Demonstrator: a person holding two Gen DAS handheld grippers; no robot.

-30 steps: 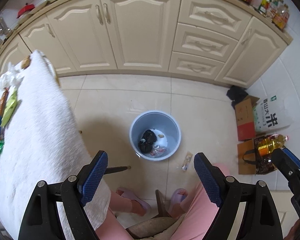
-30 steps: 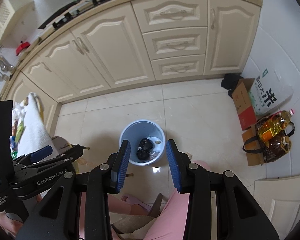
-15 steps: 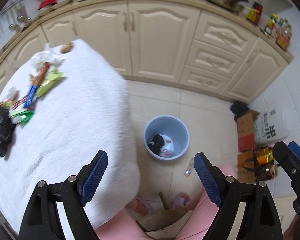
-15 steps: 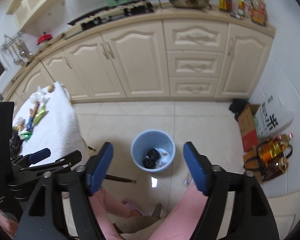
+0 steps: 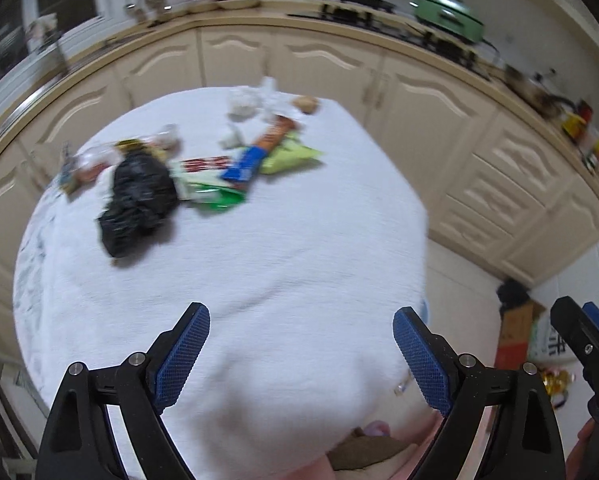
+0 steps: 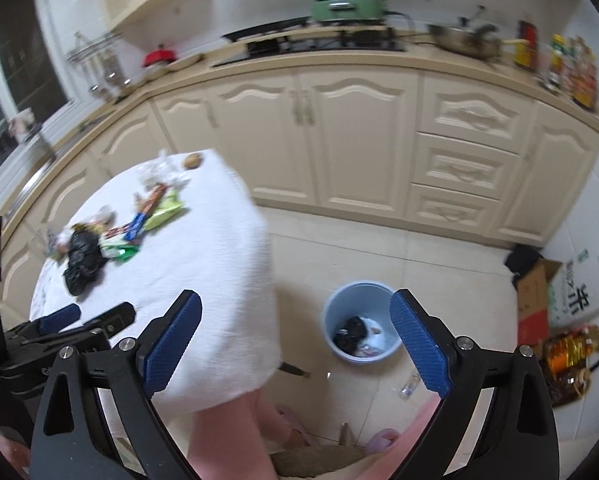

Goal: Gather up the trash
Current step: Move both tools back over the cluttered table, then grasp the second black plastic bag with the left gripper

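Both sets of jaws stand wide apart and hold nothing. The left gripper point(image 5: 301, 354) hangs over the near part of a white-covered counter point(image 5: 299, 248), pointing toward the trash heaped at its far side: a crumpled black bag point(image 5: 139, 200), a blue wrapper point(image 5: 245, 164), a green packet point(image 5: 291, 156), white tissues point(image 5: 245, 104) and other scraps too blurred to name. The right gripper point(image 6: 295, 340) is held further back and to the right, above the floor beside the counter's edge. Below it sits a blue bin point(image 6: 361, 322) on the tiles, already holding a dark bag and a few pale scraps. By my reading the job is partly done: some rubbish is binned, but the whole heap on the counter is left, and a small piece point(image 6: 409, 384) lies on the floor just beside the bin. Only the right view shows the bin and that fallen piece; the left view gives the closer look at the heap, and catches the right gripper at its right edge.
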